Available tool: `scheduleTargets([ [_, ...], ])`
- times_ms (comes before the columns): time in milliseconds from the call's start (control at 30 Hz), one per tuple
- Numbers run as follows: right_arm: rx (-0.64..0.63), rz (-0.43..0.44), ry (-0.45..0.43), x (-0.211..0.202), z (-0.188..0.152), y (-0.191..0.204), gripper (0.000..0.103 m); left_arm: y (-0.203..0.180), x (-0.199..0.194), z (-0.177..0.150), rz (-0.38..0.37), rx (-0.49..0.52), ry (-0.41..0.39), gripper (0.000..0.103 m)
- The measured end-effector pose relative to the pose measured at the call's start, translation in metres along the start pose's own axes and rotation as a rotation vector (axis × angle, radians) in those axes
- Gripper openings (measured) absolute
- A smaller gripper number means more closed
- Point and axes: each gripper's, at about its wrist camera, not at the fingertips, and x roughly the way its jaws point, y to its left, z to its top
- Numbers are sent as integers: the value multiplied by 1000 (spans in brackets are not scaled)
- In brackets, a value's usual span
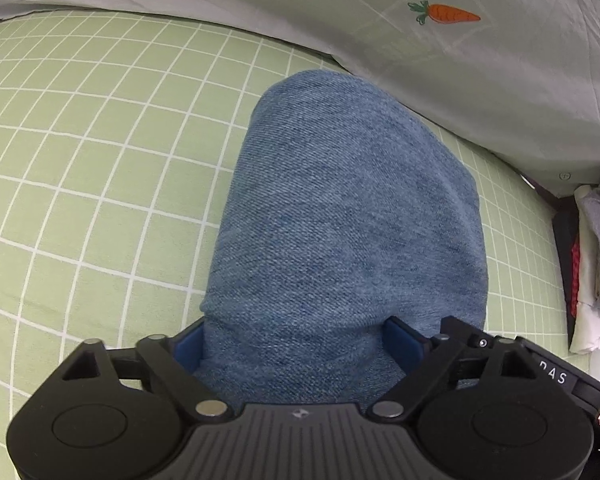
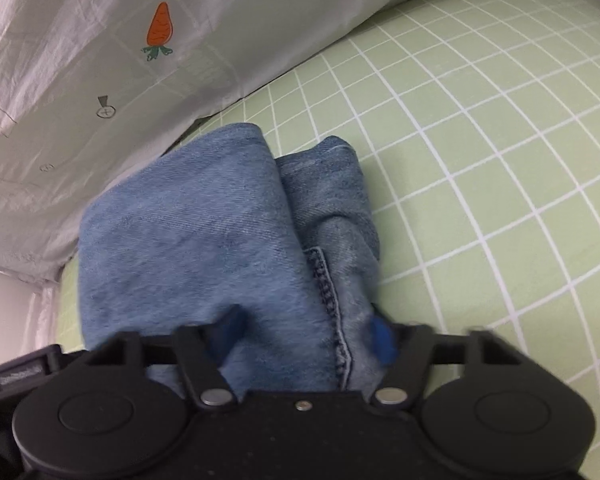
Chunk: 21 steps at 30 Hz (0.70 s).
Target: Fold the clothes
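A folded bundle of blue denim jeans (image 1: 340, 216) lies on the green checked bed sheet (image 1: 80, 168). My left gripper (image 1: 300, 344) is shut on the near end of the jeans, the cloth bulging between its blue pads (image 1: 404, 344). In the right wrist view the jeans (image 2: 188, 232) show a stitched seam and a second folded layer on the right. My right gripper (image 2: 306, 336) is shut on that end of the jeans, its blue pads (image 2: 380, 338) pressed into the denim.
A pale quilt with carrot prints (image 1: 444, 14) lies along the far side of the bed, also in the right wrist view (image 2: 100, 80). A pile of grey and white folded clothes (image 1: 596, 260) sits off the bed's right edge.
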Motion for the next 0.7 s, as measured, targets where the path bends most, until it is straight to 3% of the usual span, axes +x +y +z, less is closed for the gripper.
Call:
scheduleTargets([
  [33, -9, -4, -12, -6, -1, 3, 23, 1, -5, -2, -9, -6, -10, 66],
  [67, -20, -7, -25, -12, -4, 6, 21, 2, -10, -4, -19, -10, -20, 57],
  [167, -57, -13, -70, -37, -18, 23, 19, 0, -30, -15, -40, -7, -42, 46],
  [300, -82, -23, -128, -72, -41, 39, 18, -5, -53, -33, -59, 15, -42, 45],
  [467, -38, -73, -206, -126, -70, 23, 18, -19, -74, -59, -122, 83, -18, 45],
  [700, -19, -200, -348, -208, -103, -17, 18, -104, -84, -107, -229, 310, 1, 44],
])
